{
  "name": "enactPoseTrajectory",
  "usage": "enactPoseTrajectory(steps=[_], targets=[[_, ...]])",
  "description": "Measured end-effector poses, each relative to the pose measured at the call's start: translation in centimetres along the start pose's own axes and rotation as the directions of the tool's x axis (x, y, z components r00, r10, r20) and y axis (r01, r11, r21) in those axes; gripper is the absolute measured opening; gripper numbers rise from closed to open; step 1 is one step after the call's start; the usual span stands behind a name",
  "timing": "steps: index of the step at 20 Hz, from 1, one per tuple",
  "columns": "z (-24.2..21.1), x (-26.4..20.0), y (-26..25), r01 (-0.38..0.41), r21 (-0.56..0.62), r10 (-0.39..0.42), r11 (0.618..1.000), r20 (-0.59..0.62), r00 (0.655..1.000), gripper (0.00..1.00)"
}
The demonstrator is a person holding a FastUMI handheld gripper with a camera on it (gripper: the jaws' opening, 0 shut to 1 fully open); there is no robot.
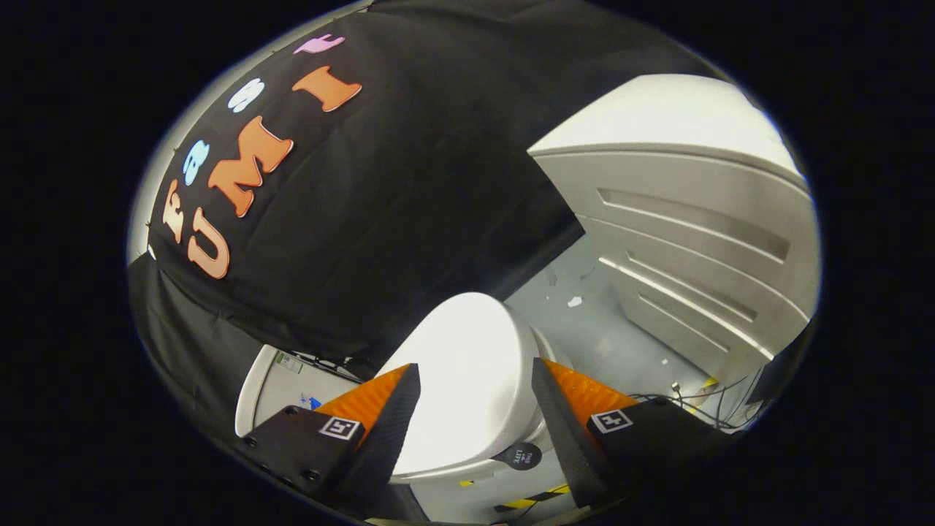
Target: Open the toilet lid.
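A white toilet stands below and ahead of me with its lid (467, 372) down flat over the bowl. The lid's smooth top shows between my two fingers and runs on beyond them. The white cistern (274, 387) sits beside the left finger, against the black cloth wall. My gripper (475, 383) hangs above the lid, open wide, with nothing held between the fingers. I cannot tell how far above the lid the fingertips are.
A pale panelled door or wall (694, 248) rises to the right of the toilet. Grey floor (599, 329) lies between them, with cables (701, 405) and yellow-black tape (526, 502) near the right finger. Black cloth hangs behind the toilet.
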State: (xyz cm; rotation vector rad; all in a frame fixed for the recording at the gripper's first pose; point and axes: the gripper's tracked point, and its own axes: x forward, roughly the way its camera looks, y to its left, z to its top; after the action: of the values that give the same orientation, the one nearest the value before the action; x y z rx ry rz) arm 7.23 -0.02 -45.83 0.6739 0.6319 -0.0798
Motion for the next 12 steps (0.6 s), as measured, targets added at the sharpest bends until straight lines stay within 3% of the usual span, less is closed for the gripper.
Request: enactPoseTrajectory(steps=[7, 12], targets=[[-8.3, 3.2, -6.2, 0.059, 0.138, -0.033, 0.989, -0.181, 0.983, 0.97], [-9.9, 3.4, -6.3, -0.002, 0.311, 0.064, 0.950, -0.192, 0.979, 0.95]])
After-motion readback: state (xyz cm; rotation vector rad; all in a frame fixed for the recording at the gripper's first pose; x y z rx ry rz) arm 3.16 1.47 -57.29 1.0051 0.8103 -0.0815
